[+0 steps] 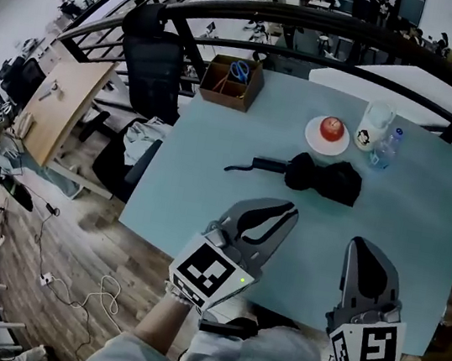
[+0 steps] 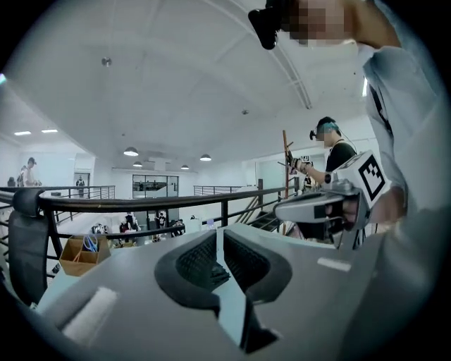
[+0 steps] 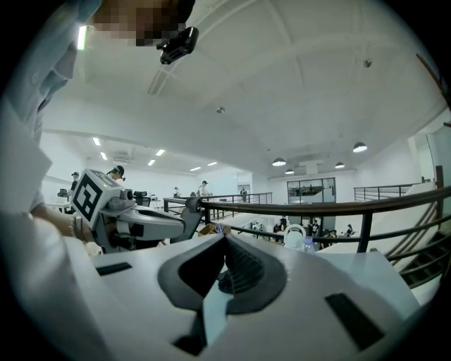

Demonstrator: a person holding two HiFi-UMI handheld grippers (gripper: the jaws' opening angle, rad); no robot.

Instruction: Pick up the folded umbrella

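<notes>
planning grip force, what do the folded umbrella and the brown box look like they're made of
Umbrella: black fabric, matte and bunched into soft folds; its handle looks smoother, probably plastic.
Box: brown, flat matte walls, likely cardboard, possibly thin wood.

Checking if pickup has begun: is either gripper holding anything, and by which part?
Nothing held: left gripper and right gripper are shut, empty; folded umbrella lies on the table.
</notes>
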